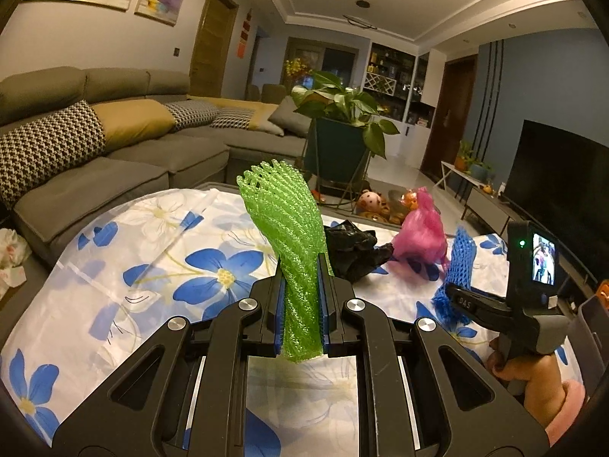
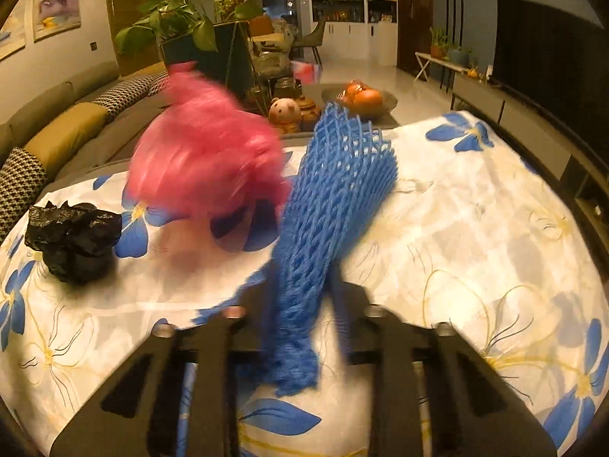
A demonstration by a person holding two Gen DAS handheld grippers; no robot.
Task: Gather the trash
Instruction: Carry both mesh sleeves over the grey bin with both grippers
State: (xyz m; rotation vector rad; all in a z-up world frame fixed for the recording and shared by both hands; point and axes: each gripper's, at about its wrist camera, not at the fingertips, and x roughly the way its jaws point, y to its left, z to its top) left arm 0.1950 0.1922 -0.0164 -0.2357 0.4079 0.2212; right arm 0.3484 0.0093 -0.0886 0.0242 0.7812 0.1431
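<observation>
- Mid-collection, by the look of it: two pieces of trash lifted, two left on the table (image 1: 114, 266) with its white cloth and blue flowers.
- Left gripper (image 1: 302, 304) clamped narrowly on a green foam fruit net (image 1: 289, 228), pinched near its lower end, the flared top standing up above the cloth.
- Right gripper (image 2: 300, 304) closed tight on a blue foam fruit net (image 2: 335, 190), held the same way, its top fanning out; seen from the left camera too, off to the right, in a person's hand (image 1: 533, 377).
- Waiting on the cloth: a crumpled black plastic bag (image 2: 72, 240) towards the sofa (image 1: 114, 144) side, and a pink plastic bag (image 2: 205, 163) just beside the blue net.
- Next move, as a judgement: carrying both nets to a bin and releasing them there, then going back for the two bags.
- Hard to make out: the right view heavily motion-blurred, so pink bag edges smeared, and unclear whether it touches the blue net or rests fully on the table.
- A grey container edge (image 1: 593, 327) cut off at the far right of the left view, possibly a bin; cannot tell.
- Crumpled paper (image 1: 11, 259) at the left edge, half out of frame.
</observation>
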